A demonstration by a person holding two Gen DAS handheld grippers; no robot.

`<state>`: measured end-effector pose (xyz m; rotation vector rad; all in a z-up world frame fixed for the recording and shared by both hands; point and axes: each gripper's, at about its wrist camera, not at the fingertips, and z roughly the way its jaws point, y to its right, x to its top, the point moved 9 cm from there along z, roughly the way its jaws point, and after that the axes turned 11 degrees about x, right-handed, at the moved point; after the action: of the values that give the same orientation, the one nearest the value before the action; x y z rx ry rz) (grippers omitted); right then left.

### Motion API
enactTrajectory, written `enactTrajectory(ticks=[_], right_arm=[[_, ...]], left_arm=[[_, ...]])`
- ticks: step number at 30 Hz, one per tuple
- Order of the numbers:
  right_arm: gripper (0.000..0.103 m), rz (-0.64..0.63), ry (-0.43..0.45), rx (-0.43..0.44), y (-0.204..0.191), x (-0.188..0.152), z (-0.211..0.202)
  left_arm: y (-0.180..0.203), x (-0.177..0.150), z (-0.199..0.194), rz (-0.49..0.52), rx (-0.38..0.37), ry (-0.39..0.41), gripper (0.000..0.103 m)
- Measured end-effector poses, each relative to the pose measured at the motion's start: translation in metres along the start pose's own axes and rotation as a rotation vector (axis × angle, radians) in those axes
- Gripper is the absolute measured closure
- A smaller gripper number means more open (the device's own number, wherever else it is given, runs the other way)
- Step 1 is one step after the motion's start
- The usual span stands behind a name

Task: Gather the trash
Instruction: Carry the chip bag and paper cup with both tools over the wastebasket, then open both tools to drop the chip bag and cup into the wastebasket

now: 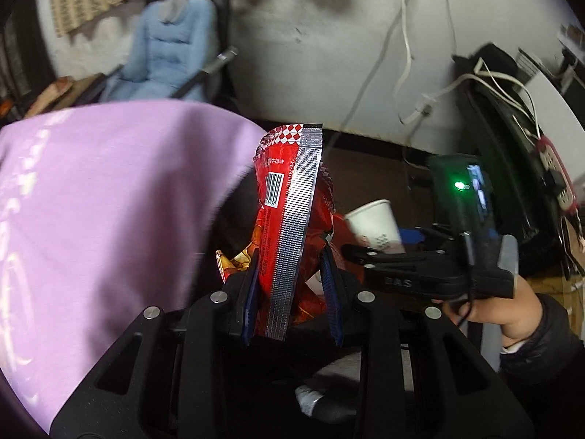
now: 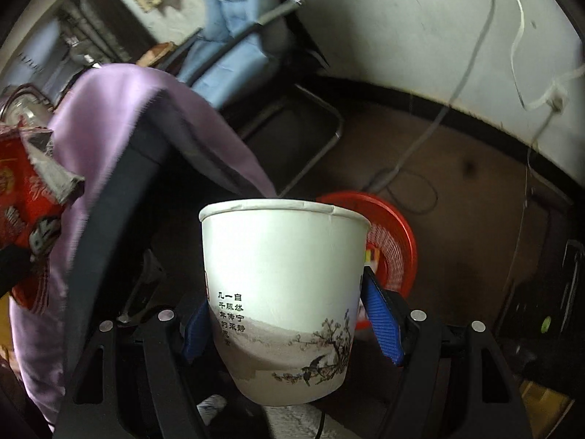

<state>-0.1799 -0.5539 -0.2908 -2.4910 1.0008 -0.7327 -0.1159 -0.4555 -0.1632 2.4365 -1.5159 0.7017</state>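
My left gripper is shut on a red snack wrapper with a silver seam and a barcode, which stands up between the blue pads. My right gripper is shut on a white paper cup printed with ink-style branches and black characters, held upright. In the left wrist view the same paper cup shows to the right, carried by the right gripper in a person's hand. The red wrapper appears at the left edge of the right wrist view. A red mesh basket stands on the floor behind the cup.
A lilac cloth hangs over a dark chair back at the left. A chair with a blue cushion stands by the white wall. White cables hang down the wall. A dark cabinet with a power strip is at the right.
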Motion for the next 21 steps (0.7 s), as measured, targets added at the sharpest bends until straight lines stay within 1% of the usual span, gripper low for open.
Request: enactTrajectory(ticks=[5, 7, 11, 16, 18, 21], right_arm=[[0.03, 0.121, -0.048, 0.001, 0.039, -0.015, 0.029], [0.03, 0.162, -0.061, 0.006, 0.053, -0.018, 0.04], [0.03, 0.218, -0.091, 0.001, 0.075, -0.023, 0.06], [0.03, 0.25, -0.114, -0.03, 0.097, -0.02, 0.083], [0.03, 0.262, -0.119, -0.031, 0.106, -0.021, 0.091], [0.03, 0.324, -0.136, -0.022, 0.122, -0.024, 0.111]], left_arm=[[0.027, -0.007, 0.044, 0.055, -0.055, -0.071, 0.071], [0.036, -0.012, 0.067, 0.076, -0.057, -0.118, 0.071], [0.052, -0.021, 0.108, 0.104, -0.063, -0.187, 0.071], [0.06, -0.032, 0.159, 0.074, -0.09, -0.305, 0.071], [0.059, -0.035, 0.176, 0.057, -0.085, -0.346, 0.071], [0.055, -0.04, 0.2, 0.027, -0.066, -0.406, 0.071]])
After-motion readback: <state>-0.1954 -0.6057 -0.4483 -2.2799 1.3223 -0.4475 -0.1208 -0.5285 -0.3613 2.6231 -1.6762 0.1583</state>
